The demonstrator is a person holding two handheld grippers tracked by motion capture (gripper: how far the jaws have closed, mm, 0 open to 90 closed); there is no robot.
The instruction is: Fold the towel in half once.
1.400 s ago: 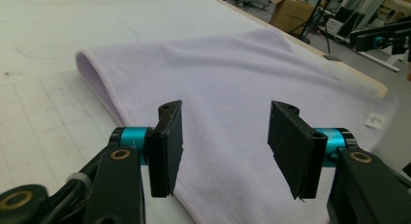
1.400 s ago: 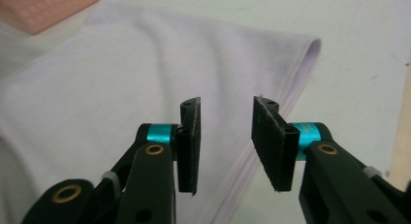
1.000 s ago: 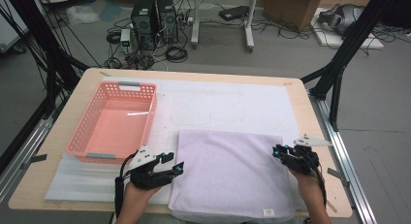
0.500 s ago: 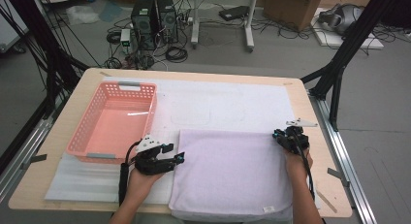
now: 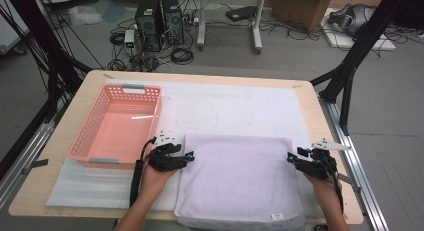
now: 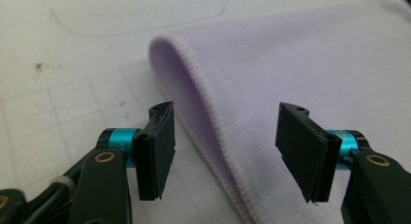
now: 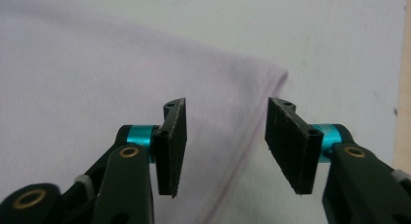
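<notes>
Now spread wide, both pairs of fingers, gripping nothing. Left gripper (image 6: 225, 151) astride the folded left edge of the lilac towel (image 5: 240, 176), hem running between its fingers (image 6: 155, 149). Right gripper (image 7: 225, 146) likewise over the towel's right edge on the worktop (image 5: 320, 121).

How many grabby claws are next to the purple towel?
2. The left gripper sits at the left edge of the purple towel, jaws open beside its fold. The right gripper sits at the towel's right edge, jaws open too.
</notes>
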